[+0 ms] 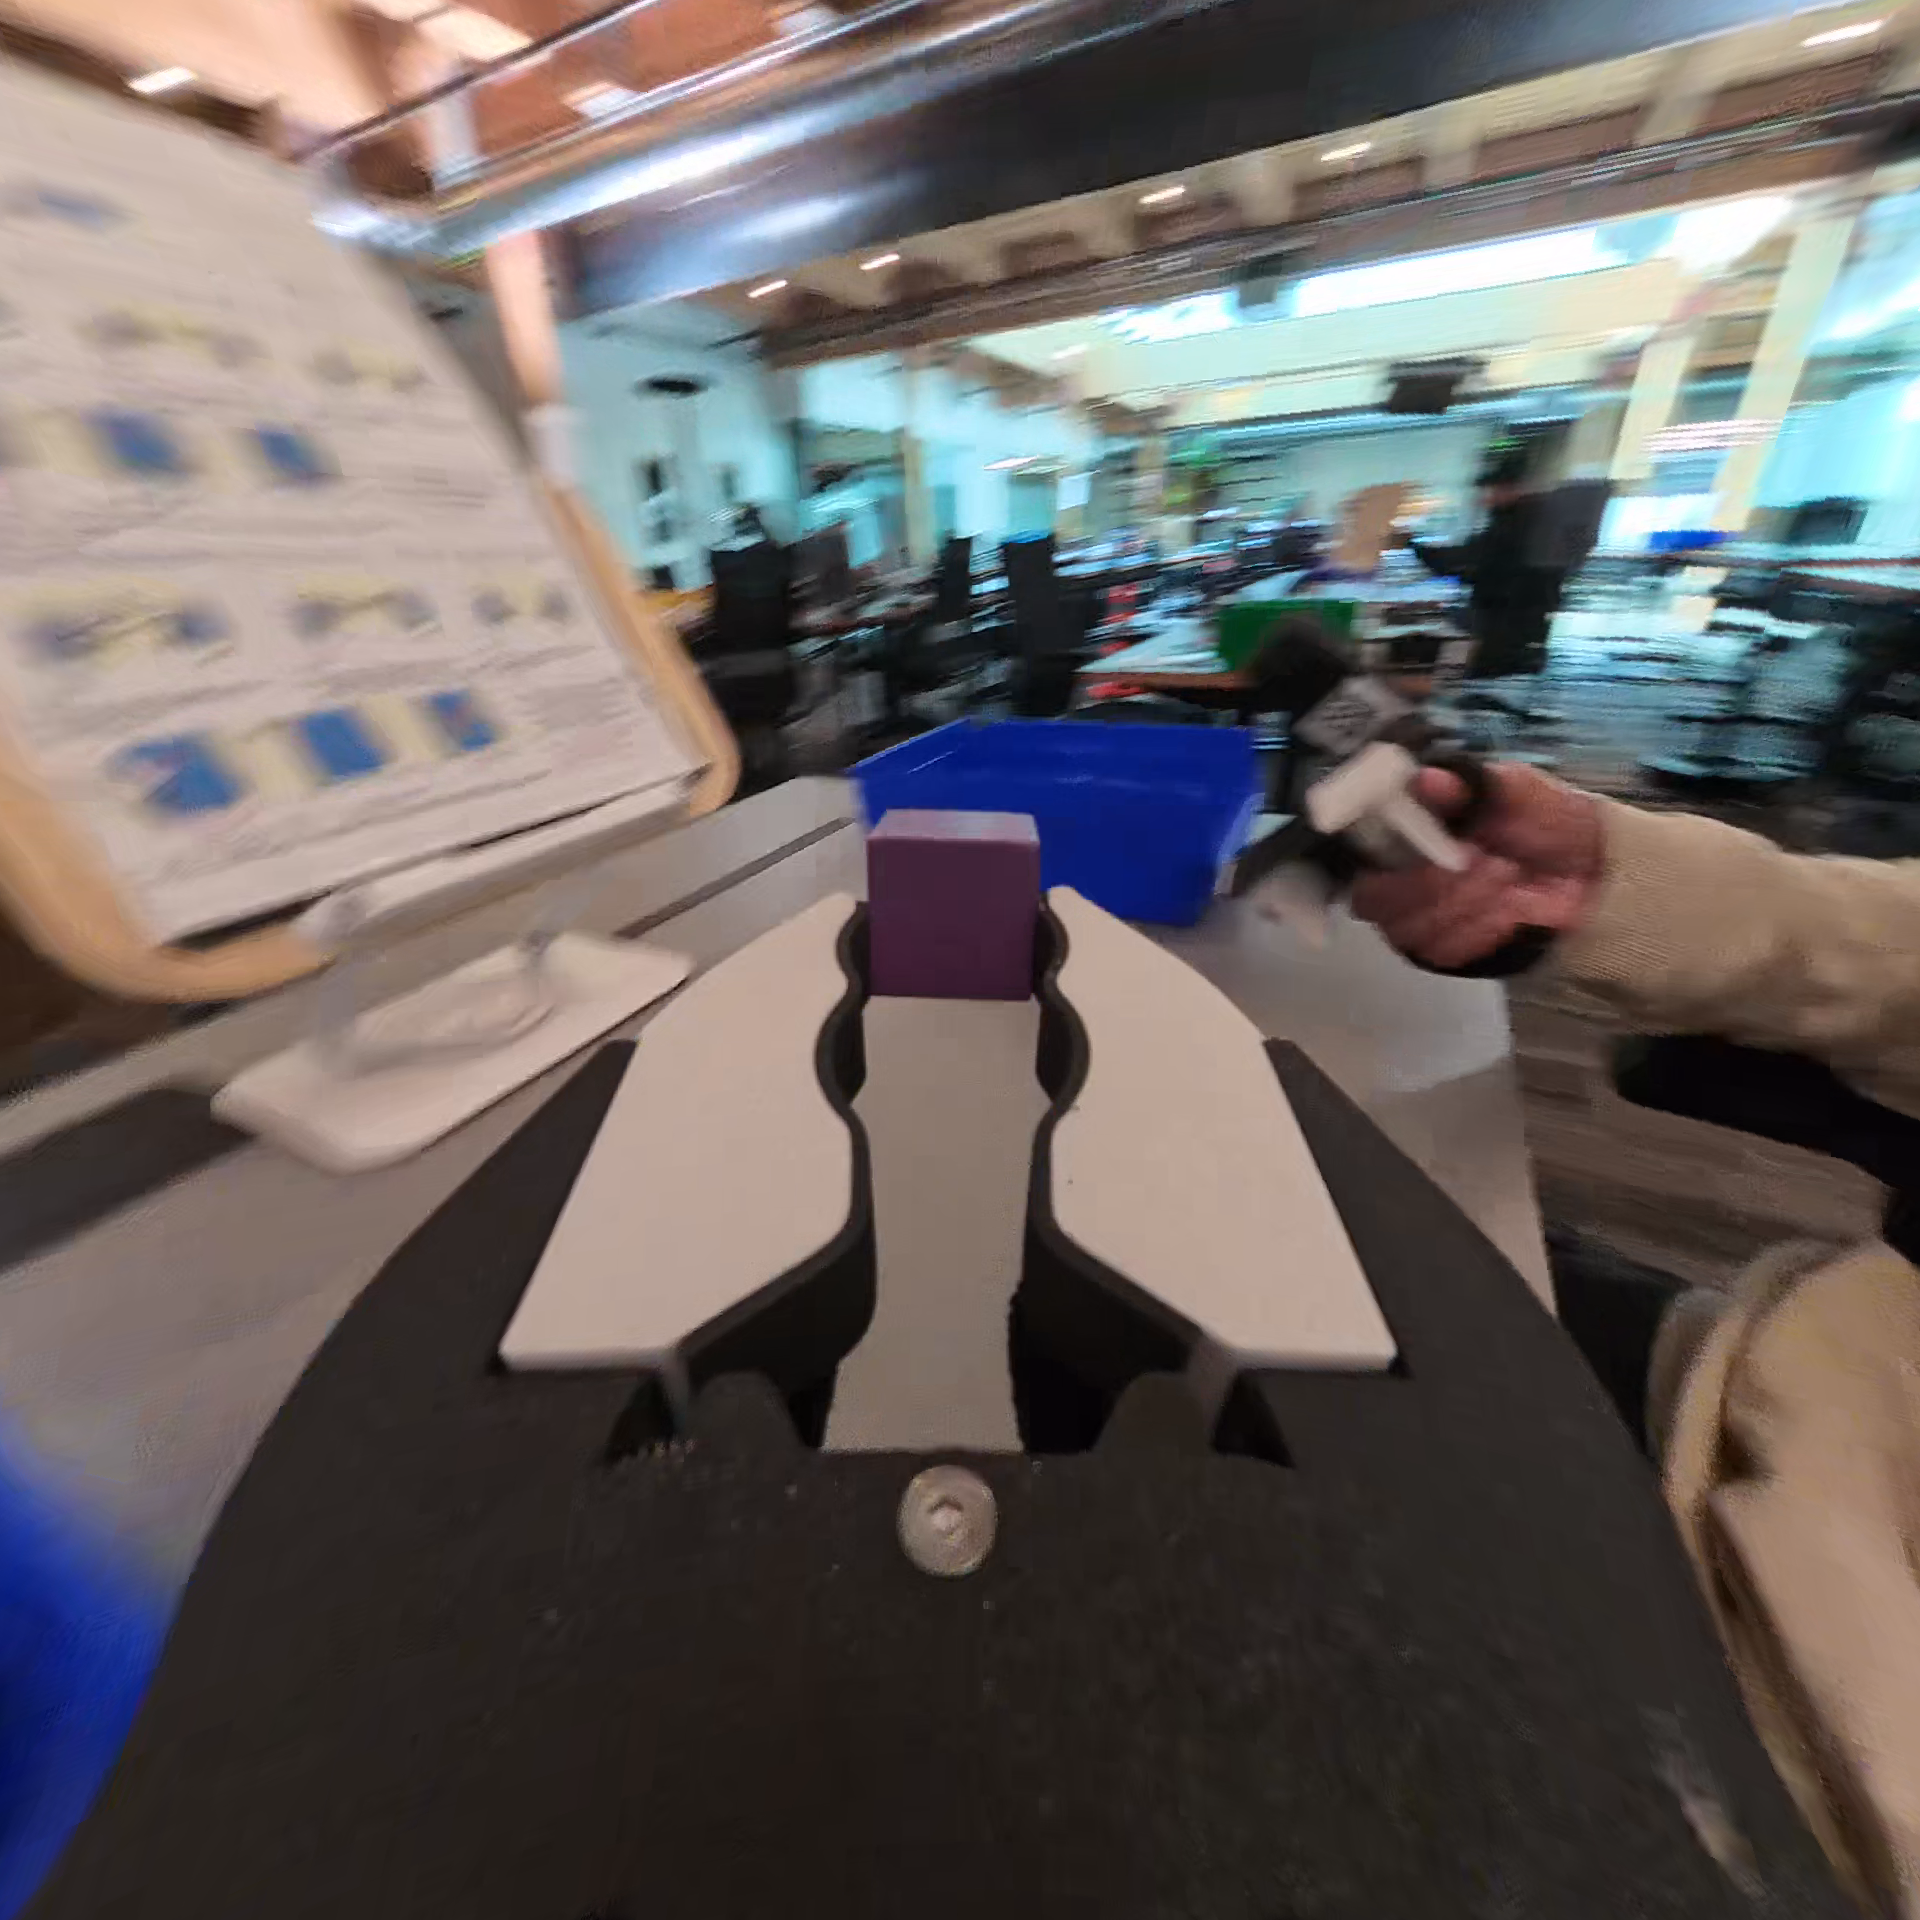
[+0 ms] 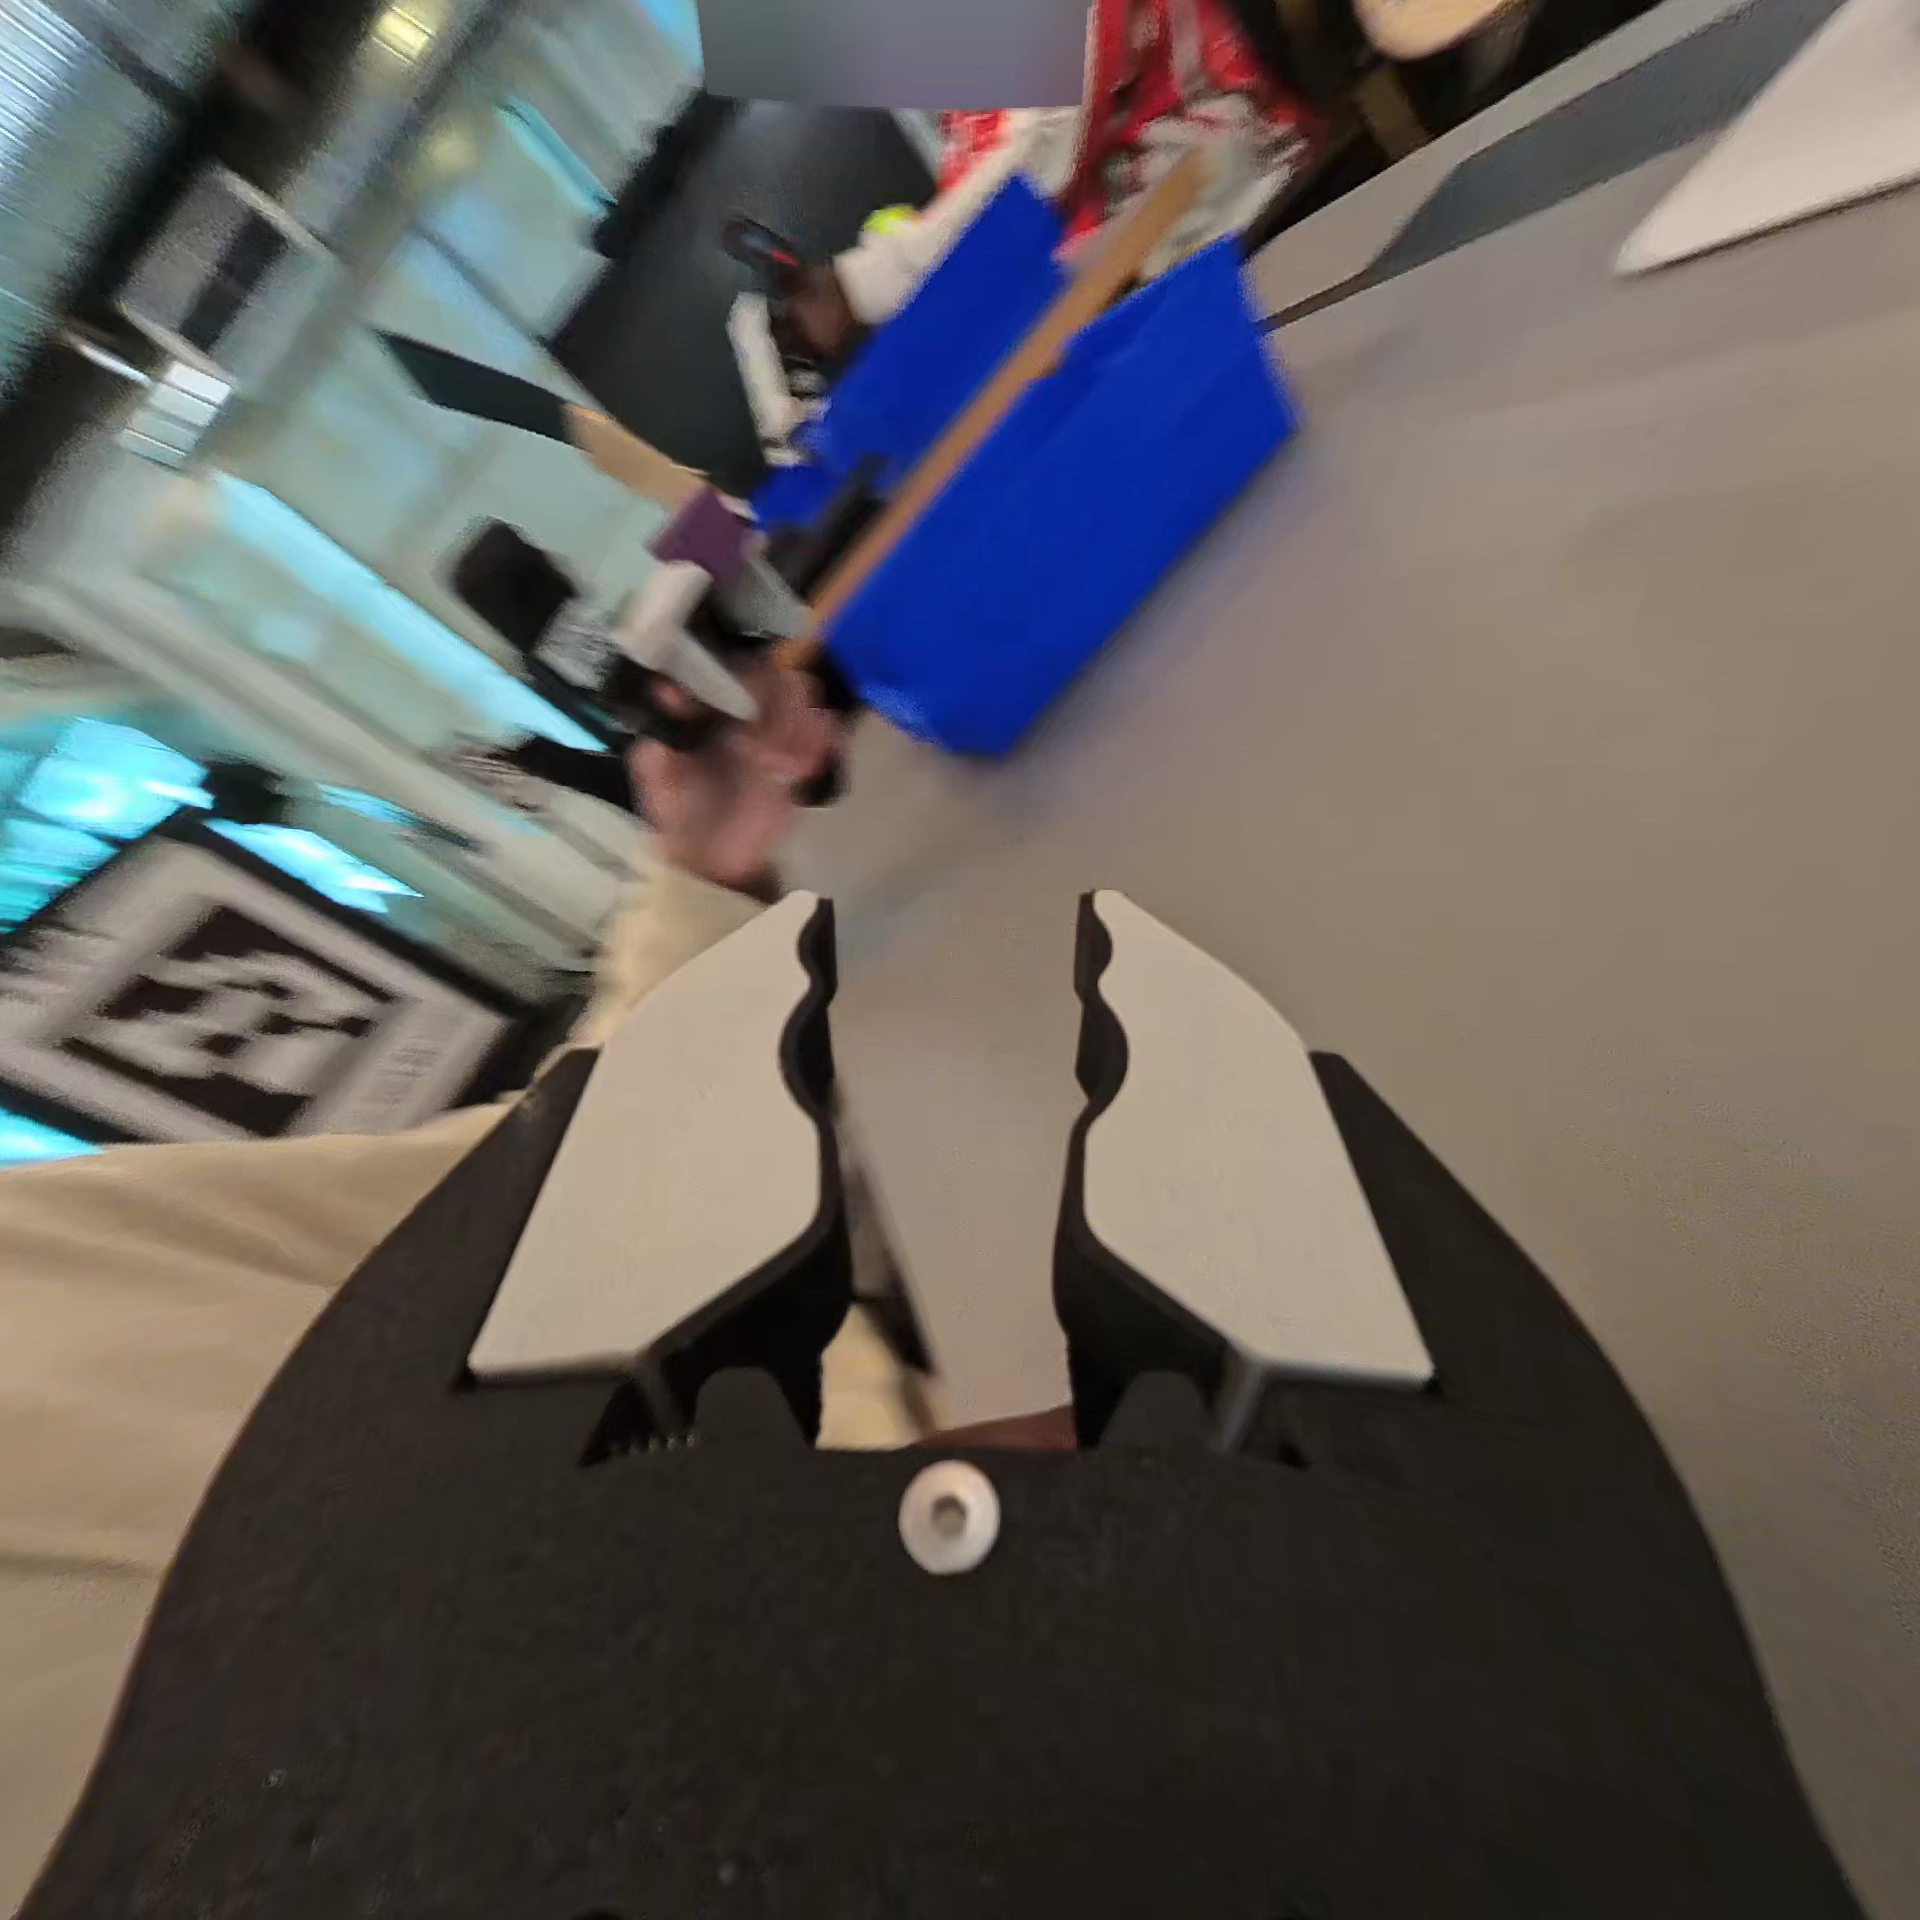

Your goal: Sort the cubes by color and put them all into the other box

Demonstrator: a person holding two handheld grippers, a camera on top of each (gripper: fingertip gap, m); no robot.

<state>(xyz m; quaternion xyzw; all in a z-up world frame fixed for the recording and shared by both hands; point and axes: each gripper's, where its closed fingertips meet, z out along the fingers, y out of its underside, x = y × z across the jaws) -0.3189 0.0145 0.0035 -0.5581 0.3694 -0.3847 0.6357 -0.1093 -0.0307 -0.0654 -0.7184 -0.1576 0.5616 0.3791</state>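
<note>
Purple cube (image 1: 953, 904) clamped between the 2 fingertips of the left gripper (image 1: 951, 935), at the centre of the left wrist view.

Just behind the cube in that view stands a blue box (image 1: 1091, 800) on the grey table (image 1: 1382, 997), and at the right edge a hand (image 1: 1486, 873) holds the right gripper (image 1: 1382, 810). A stand with a printed sheet (image 1: 260, 520) fills the upper left. In the right wrist view (heavily blurred) the right gripper (image 2: 956, 914) has its fingers apart with nothing between them, low over the table (image 2: 1507, 831). Another blue box (image 2: 1049, 520) sits in the upper middle, and the purple cube (image 2: 707, 540) shows left of it, held off the table in the left gripper (image 2: 686, 603).
</note>
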